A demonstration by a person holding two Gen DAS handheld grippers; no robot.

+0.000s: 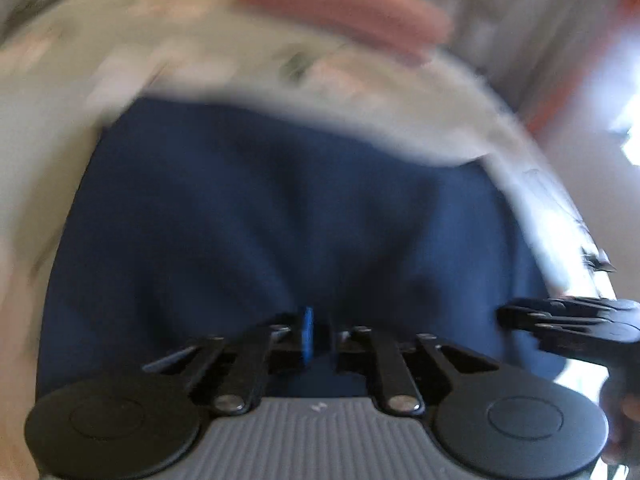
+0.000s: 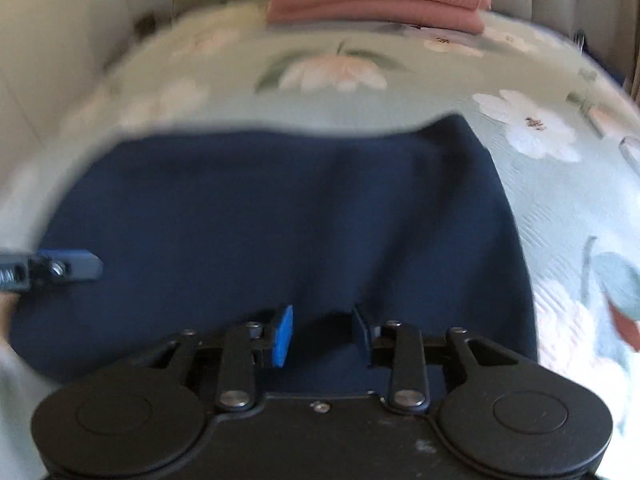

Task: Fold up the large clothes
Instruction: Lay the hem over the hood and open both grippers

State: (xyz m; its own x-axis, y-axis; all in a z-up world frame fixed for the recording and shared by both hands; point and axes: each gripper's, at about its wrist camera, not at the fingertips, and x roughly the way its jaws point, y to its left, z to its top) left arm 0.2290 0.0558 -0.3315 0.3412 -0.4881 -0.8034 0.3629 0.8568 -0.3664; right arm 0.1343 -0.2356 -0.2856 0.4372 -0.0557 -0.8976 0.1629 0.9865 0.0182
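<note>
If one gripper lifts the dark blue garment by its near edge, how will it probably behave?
The dark blue garment will probably hang limp: it shows soft folds and a wavy far edge. It looks light, lying flat on the floral bedspread. It may drag and bunch rather than slide as one piece.

Left gripper [image 1: 318,336], fingers [image 1: 307,334] together, over navy garment [image 1: 280,208].

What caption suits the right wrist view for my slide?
Right gripper, jaws apart, above navy garment on floral bedspread.
</note>
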